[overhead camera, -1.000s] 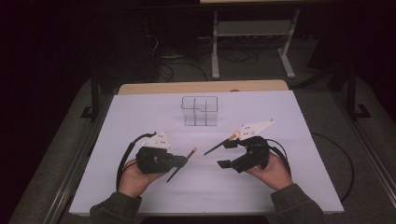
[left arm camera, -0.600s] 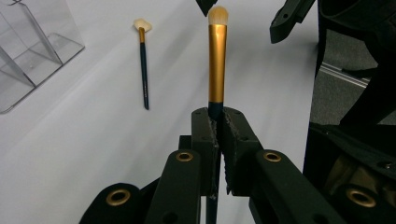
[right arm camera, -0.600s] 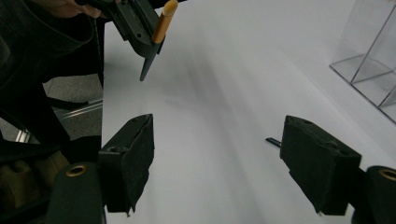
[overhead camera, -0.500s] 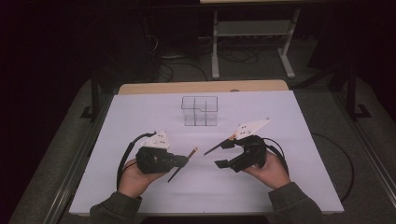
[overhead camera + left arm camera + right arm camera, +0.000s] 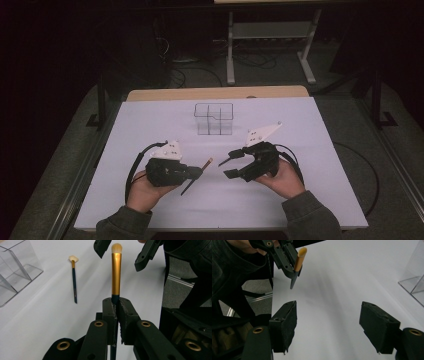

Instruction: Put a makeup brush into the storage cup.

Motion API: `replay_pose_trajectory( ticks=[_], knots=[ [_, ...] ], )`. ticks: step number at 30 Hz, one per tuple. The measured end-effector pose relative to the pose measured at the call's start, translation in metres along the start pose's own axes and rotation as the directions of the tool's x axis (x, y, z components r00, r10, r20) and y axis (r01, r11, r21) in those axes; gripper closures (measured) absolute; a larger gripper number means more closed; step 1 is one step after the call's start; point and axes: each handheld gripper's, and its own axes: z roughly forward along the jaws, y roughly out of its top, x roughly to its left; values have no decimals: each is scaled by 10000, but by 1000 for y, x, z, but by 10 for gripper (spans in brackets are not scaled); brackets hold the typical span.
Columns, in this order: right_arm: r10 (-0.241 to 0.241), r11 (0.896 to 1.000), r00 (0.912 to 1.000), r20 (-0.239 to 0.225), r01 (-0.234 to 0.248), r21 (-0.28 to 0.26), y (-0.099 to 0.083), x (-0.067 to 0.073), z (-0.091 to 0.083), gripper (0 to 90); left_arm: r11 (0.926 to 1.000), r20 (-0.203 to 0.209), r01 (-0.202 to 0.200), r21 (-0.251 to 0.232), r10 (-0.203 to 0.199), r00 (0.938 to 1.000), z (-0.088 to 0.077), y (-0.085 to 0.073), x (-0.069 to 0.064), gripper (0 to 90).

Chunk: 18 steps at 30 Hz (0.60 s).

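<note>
Since a second ago the right gripper (image 5: 229, 168) has edged a little lower and nearer the brush tip, and its jaws have just been closing somewhat, though nothing sits between them and they stand spread wide.

Over on the left, the left gripper (image 5: 192, 175) is pinched tight on the dark handle of a makeup brush with a gold ferrule and pale bristle tip (image 5: 116, 272), held off the table with its tip pointing toward the right gripper. In the left gripper view that tip pokes up between the two far jaws of the right gripper without touching either. A second brush, dark-handled with a flat fan of pale bristles (image 5: 74, 277), lies flat on the sheet near the clear plastic divided organiser box (image 5: 214, 119), which stands at the middle rear of the table.

A white sheet (image 5: 310, 150) covers the tabletop, with a strip of bare wood showing along the far edge (image 5: 215, 93). Grey carpet surrounds the table, the room beyond is dark, and a white metal stand (image 5: 270, 45) sits behind amid loose cables.
</note>
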Motion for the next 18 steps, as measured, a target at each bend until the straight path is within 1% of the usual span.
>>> replay_pose_trajectory(
  ticks=[4, 9, 13, 15, 17, 18],
  knots=[
    [-26, 10000, 9999, -108, 26, 2, 3, 0, 1, 300, 10000, 20, -76, -10, 76, 10000, 0, 0, 0, 839],
    [89, 9999, 9997, -240, -91, -63, 8, 0, 1, 311, 9999, 71, 3, -159, -2, 10000, -2, 0, 0, 839],
    [24, 10000, 9995, -327, -26, -86, 13, 1, 4, 321, 9995, 98, 43, -326, -40, 9999, -2, 0, 0, 839],
    [-15, 9999, 9994, -351, 11, -110, 13, 1, 4, 325, 9994, 109, 44, -335, -40, 9999, -2, 0, 0, 839],
    [-33, 9999, 9991, -433, 28, -115, 15, 1, 7, 333, 9994, 135, 45, -354, -40, 9999, -2, -1, 0, 839],
    [-25, 9999, 9984, -569, 19, -106, 17, 1, 10, 345, 9994, 144, 38, -353, -33, 9999, -2, -1, 0, 839]
  ],
)
